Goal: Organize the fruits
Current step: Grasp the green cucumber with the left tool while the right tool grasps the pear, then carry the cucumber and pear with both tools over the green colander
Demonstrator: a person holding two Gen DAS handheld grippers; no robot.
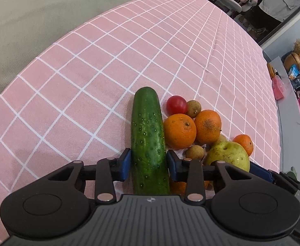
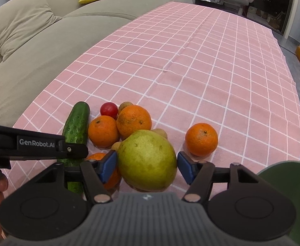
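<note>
— So, what sits between the left gripper [image 1: 148,162]'s blue pads?
— A long, bumpy dark-green cucumber [image 1: 149,139], both pads against its sides, lying on the pink checked tablecloth [image 1: 88,71].
— And the right gripper [image 2: 147,167]?
— Spread around a big yellow-green pear-like fruit [image 2: 147,160]; I can't tell if the pads touch. Beyond its fingers sit oranges [image 2: 133,121] and a small red tomato [image 2: 109,109].

"GenRobot.AI" is printed in white on the side of the black left gripper [image 2: 73,149], seen at the right wrist view's left edge.
</note>
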